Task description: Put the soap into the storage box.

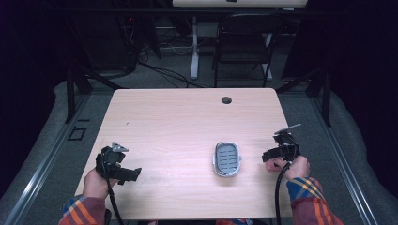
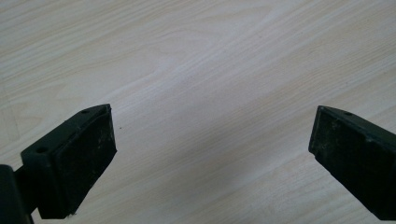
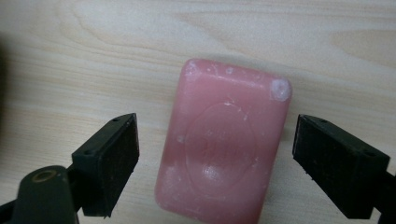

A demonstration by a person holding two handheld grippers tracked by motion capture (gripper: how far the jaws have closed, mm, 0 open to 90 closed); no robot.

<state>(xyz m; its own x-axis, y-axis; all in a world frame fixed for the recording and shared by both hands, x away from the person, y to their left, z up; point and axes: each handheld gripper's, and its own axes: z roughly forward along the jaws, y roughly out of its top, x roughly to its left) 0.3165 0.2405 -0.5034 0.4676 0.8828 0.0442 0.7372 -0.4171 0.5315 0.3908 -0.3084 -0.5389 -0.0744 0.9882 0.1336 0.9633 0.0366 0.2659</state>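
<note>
Soap: pink soap bar lay flat on the wooden table, right under my right gripper, near the table's right edge as the high view placed that gripper.
Long axis: in the right gripper view the bar ran away from me, a little tilted, so its narrow width sat across the line between my jaws and its long sides faced the two pads.
Right gripper: jaws stood partly open and straddled the bar; a strip of bare wood showed on either side, widest at the left pad, so no pad pressed on it and I had hold of nothing.
Left gripper: my left gripper had its jaws spread wide over bare wood, nothing between them, and sat at the near left of the table in the high view.
Soap dish: grey oval soap dish with a slotted bottom stood empty between my hands, closer to the right one.
Nearer hand: right, already over the bar; the left was well apart from it.
Coming move, as I judged it: close across the width, then carry the bar left to the dish.
</note>
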